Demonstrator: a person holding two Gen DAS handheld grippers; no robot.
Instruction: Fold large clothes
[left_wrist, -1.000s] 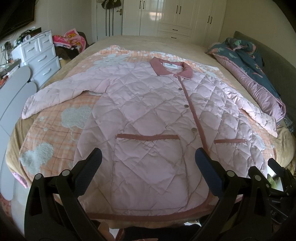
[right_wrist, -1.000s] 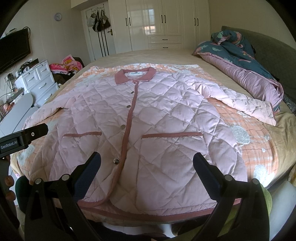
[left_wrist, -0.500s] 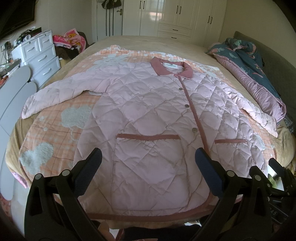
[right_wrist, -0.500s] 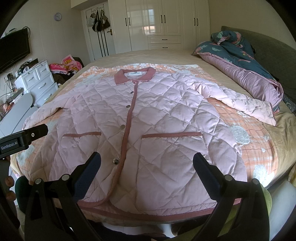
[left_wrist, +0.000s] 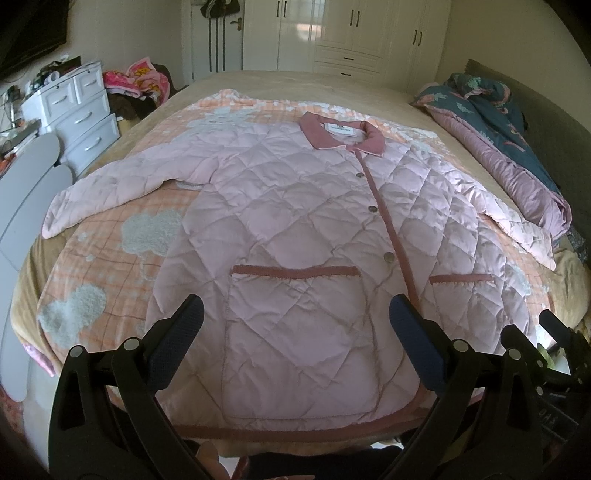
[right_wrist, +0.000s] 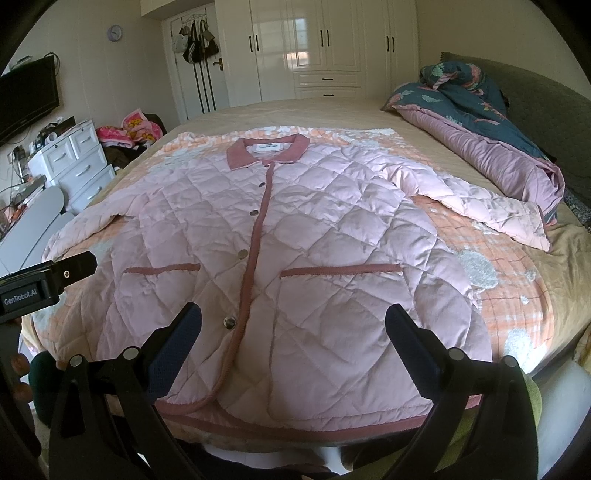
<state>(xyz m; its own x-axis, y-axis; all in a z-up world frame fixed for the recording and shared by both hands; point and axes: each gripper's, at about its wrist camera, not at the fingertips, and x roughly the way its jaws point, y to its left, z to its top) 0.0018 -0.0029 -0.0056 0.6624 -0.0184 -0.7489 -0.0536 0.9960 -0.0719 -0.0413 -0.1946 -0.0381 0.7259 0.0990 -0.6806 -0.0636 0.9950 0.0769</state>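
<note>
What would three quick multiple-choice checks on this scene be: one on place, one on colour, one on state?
1. The jacket lies on:
A. the bed
B. the drawers
C. the floor

2. Its collar is:
A. white
B. dusty rose
C. navy

3. Both tongs are:
A. shut on the hem
B. shut on a sleeve
C. open, holding nothing

Answers: 1 A, it is spread flat on the bed. 2 B, darker rose than the pale quilting. 3 C, the left tongs and right tongs gape above the hem.
</note>
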